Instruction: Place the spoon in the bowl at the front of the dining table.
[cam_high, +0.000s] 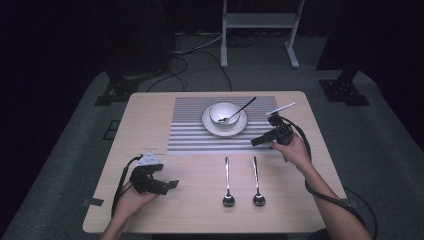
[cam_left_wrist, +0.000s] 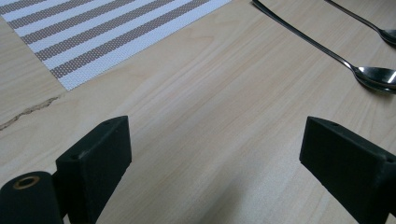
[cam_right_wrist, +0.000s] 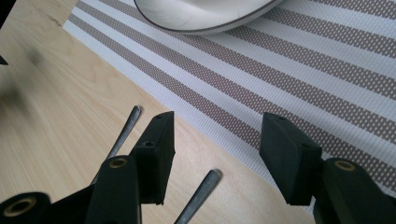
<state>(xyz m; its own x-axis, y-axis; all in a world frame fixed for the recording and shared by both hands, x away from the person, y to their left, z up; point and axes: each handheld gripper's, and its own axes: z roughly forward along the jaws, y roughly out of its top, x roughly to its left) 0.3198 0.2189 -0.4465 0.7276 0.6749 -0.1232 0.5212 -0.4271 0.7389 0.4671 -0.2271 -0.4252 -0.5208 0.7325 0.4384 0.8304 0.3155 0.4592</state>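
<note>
The right gripper (cam_high: 262, 140) hangs over the striped placemat's (cam_high: 200, 135) near edge, fingers (cam_right_wrist: 289, 158) apart and empty, just above the handles of two spoons (cam_high: 228, 180) lying side by side on the table (cam_high: 150, 115). The left gripper (cam_high: 167, 185), fingers spread, rests left of them.

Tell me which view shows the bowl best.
High view: the whole bowl sits on its plate with a spoon resting in it. The right gripper view catches just a curved white rim at its top edge; the left gripper view doesn't help.
</note>
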